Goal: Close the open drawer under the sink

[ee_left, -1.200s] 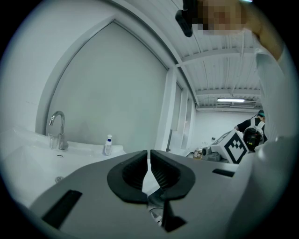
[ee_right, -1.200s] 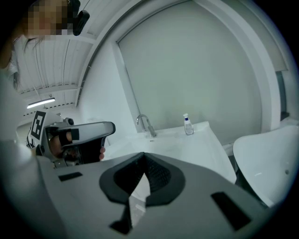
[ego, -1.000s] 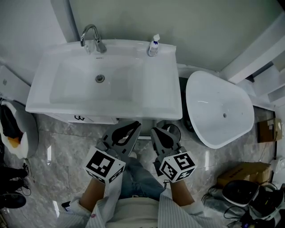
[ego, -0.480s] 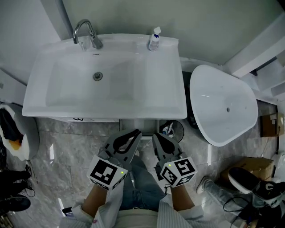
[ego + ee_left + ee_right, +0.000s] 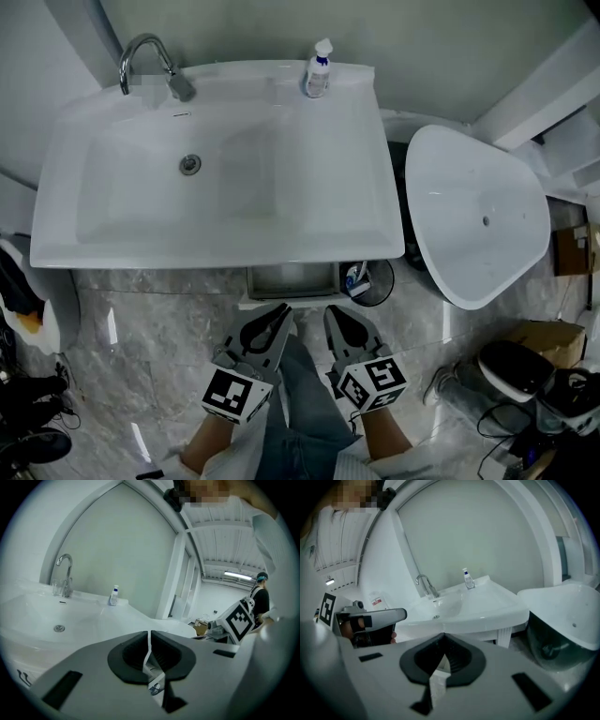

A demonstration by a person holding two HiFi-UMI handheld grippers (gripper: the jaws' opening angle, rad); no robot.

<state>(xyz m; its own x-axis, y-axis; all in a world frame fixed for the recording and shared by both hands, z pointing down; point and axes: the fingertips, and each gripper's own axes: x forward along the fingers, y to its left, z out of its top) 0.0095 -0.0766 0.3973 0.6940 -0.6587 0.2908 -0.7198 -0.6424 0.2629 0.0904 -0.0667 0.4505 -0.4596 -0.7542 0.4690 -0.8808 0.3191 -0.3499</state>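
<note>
1. Two claws lead, side by side and low over the marble floor (image 5: 159, 328): left claw (image 5: 277, 313) and right claw (image 5: 334, 313). Both are pinched together w/ nothing in them; each gripper view shows only a hairline slit btw the pads. Prob. kept that way because closing a drawer takes a push w/ the tips, not a grip.
2. Both point fwd at the cabinet front, tips near the drawer (image 5: 292, 279) but apart from it. The person's legs sit directly below, so the stance looks square-on, which suits a straight shove.
3. The drawer is under the sink's (image 5: 361, 187) front edge, right of centre, just ahead of the claws. It sticks out a little past the rim. The open top shows a grey inside w/ no contents I can make out, and a pale front strip lies nearest the claws. Total pull-out can't be told, since the sink hides the rest.
4. A small round bin (image 5: 377, 281) is just right of the drawer w/ something blue-white in it. Whether they touch can't be told. I'd guess the right claw should stay left of it when pushing.
5. The sink is wide and white, w/ its drain left of centre.
6. At the far edge are a tap (image 5: 141, 52) at back left and a bottle (image 5: 318, 70) farther right, both by the wall. An oval basin (image 5: 450, 244) sits off to the right, apart from the job.
</note>
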